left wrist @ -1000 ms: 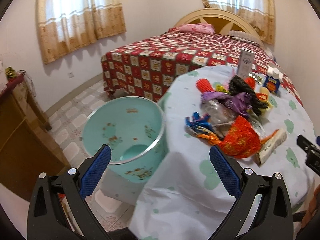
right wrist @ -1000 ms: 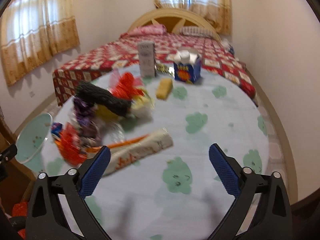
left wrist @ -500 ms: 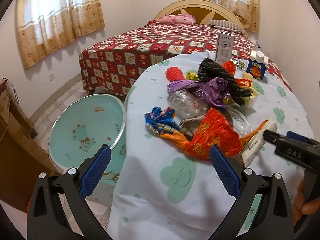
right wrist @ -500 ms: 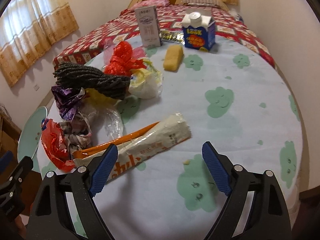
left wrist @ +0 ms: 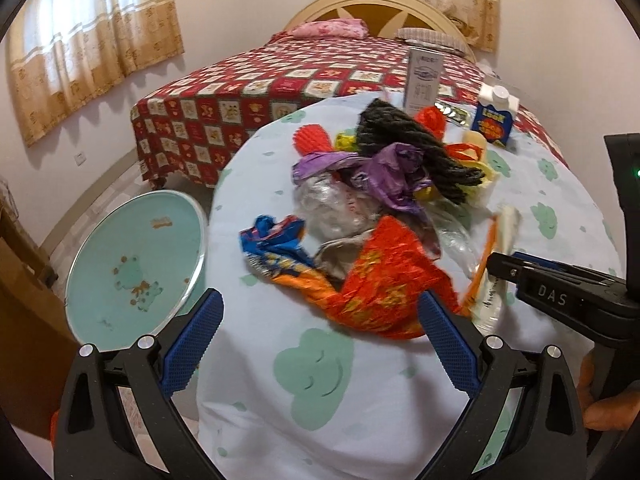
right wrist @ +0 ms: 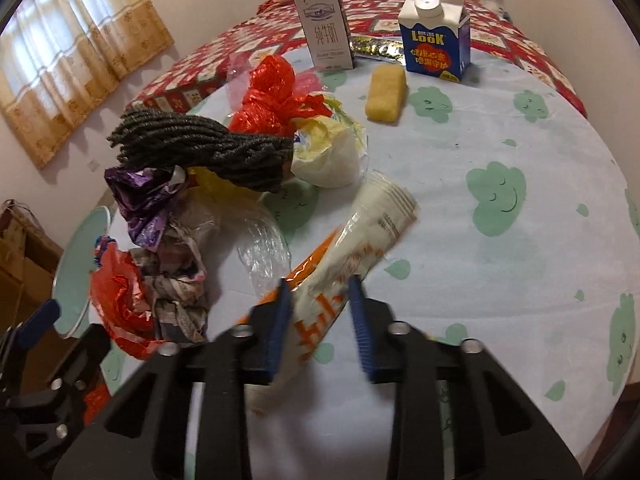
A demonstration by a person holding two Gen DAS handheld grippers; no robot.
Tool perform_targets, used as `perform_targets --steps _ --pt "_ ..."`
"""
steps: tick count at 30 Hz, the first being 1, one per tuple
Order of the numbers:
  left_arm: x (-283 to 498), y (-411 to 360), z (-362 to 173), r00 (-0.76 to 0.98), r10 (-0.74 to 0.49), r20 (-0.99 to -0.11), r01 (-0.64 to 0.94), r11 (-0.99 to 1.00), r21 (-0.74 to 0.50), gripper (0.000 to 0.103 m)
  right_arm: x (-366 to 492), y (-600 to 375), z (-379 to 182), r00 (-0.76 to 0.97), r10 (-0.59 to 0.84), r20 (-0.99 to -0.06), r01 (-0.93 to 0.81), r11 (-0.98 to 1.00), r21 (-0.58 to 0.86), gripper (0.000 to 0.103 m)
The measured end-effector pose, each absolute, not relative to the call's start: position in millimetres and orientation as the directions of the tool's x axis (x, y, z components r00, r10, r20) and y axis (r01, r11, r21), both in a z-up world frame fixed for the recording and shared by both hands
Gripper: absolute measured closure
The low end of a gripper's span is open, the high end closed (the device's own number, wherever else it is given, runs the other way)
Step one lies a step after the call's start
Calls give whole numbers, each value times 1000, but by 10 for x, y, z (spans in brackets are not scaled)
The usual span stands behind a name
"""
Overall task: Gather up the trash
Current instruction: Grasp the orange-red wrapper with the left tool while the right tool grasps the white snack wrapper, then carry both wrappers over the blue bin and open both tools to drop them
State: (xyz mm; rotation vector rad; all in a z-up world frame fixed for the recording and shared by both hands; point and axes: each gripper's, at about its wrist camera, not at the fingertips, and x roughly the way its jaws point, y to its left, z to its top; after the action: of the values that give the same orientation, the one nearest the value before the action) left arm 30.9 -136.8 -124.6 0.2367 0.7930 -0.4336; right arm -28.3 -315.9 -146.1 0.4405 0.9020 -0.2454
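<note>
From your left wrist camera, your left gripper [left wrist: 318, 338] hangs wide apart and empty above the crumpled red-orange foil wrapper [left wrist: 380, 292] on the cloud-print worktop [left wrist: 280, 400], beside the pale green plastic bin [left wrist: 132, 272]. From your right wrist camera, your right gripper [right wrist: 320, 320] has just been closing, its jaws now pinching the long white-and-orange plastic snack wrapper [right wrist: 360, 248] lying at the trash pile's edge.

Glossy crinkled foil wrapper [left wrist: 384, 292], matt printed cloth tablecloth [right wrist: 500, 280], rough knitted yarn bundle [right wrist: 200, 148], smooth plastic bin [left wrist: 132, 272]

Soft curtained daylight, fisheye edges, slight blur
</note>
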Motion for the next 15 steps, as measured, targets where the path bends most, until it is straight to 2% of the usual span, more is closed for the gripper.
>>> perform_targets --steps 1,2,5,8,11,13,15 --pt "321 -1395 -1249 615 -293 -732 466 884 38 11 -322 -3180 -1429 611 -22 -792 382 884 269 91" --pt "339 -1429 -1259 605 -303 -736 473 881 27 14 -343 -3198 -1400 615 -26 -788 383 883 270 93" --pt "378 -1553 -1316 573 -323 -753 498 867 7 22 -466 -3277 -1300 639 -35 -768 388 877 283 94" --pt "412 -1635 -1394 544 -331 -771 512 859 -8 34 -591 -3315 -1212 658 -80 -749 397 881 256 94" --pt "445 -1651 -1421 535 -347 -770 522 852 -21 53 -674 -3320 -1171 671 -116 -732 406 884 233 94" --pt "453 -1613 -1391 508 -389 -769 544 837 -64 73 -694 -3324 -1161 674 -122 -729 411 881 233 94" --pt "448 -1567 -1377 490 -411 -769 553 828 -91 81 -701 -3314 -1143 679 -121 -724 410 880 238 94"
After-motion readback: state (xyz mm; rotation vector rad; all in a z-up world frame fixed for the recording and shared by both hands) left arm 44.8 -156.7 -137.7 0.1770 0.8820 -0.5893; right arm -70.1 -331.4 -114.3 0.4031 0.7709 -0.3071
